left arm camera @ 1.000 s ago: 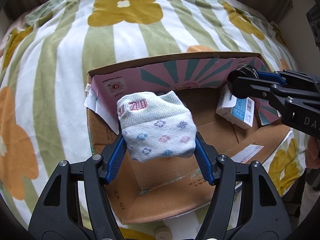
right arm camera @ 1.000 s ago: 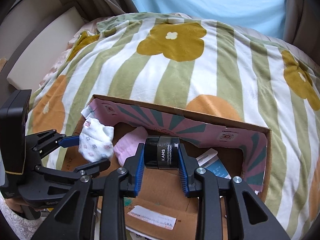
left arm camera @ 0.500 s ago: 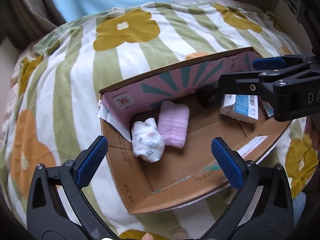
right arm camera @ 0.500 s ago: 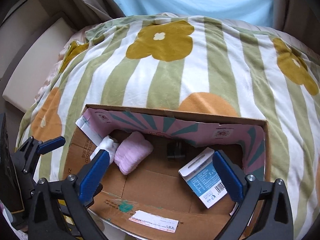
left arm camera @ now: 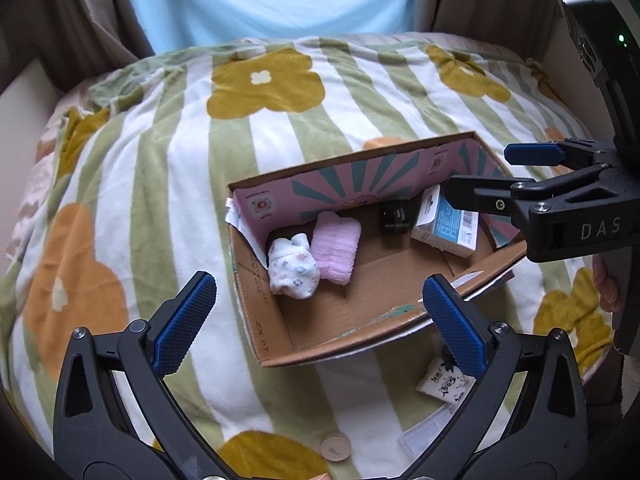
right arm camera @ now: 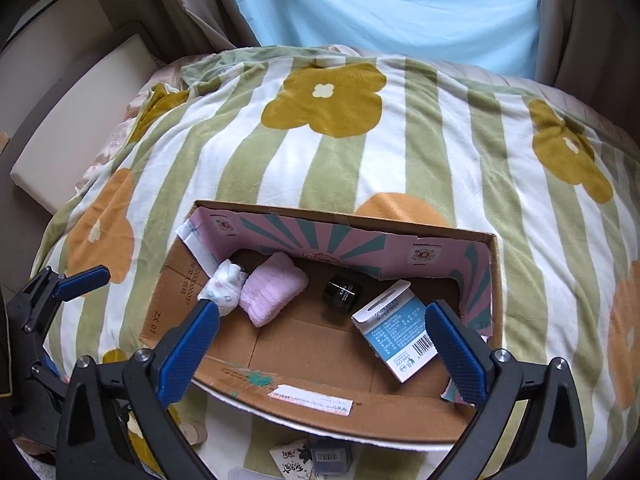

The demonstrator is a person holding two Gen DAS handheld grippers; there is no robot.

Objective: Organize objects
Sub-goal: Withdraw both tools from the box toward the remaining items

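Observation:
An open cardboard box (left arm camera: 276,344) (right arm camera: 168,280) with a pink printed inner wall lies on the flowered blanket. Inside it lie a white patterned sock (left arm camera: 293,267) (right arm camera: 225,286), a folded pink cloth (left arm camera: 335,246) (right arm camera: 272,293), a black jar (left arm camera: 395,217) (right arm camera: 342,292) and a white-and-blue packet (left arm camera: 448,224) (right arm camera: 400,330). My left gripper (left arm camera: 316,320) is open and empty, above the box's near left edge. My right gripper (right arm camera: 320,344) is open and empty over the box's near right; it also shows in the left wrist view (left arm camera: 516,176).
The green-striped flowered blanket (left arm camera: 160,160) (right arm camera: 400,140) covers a soft mound. On it before the box lie a small printed packet (left arm camera: 444,380) (right arm camera: 292,460), a round tan disc (left arm camera: 335,446), a clear plastic item (left arm camera: 424,432) and a grey barcoded item (right arm camera: 330,458).
Both grippers opened, leaving the sock and the black jar in the box. Both then pulled up and back, so the box looks smaller.

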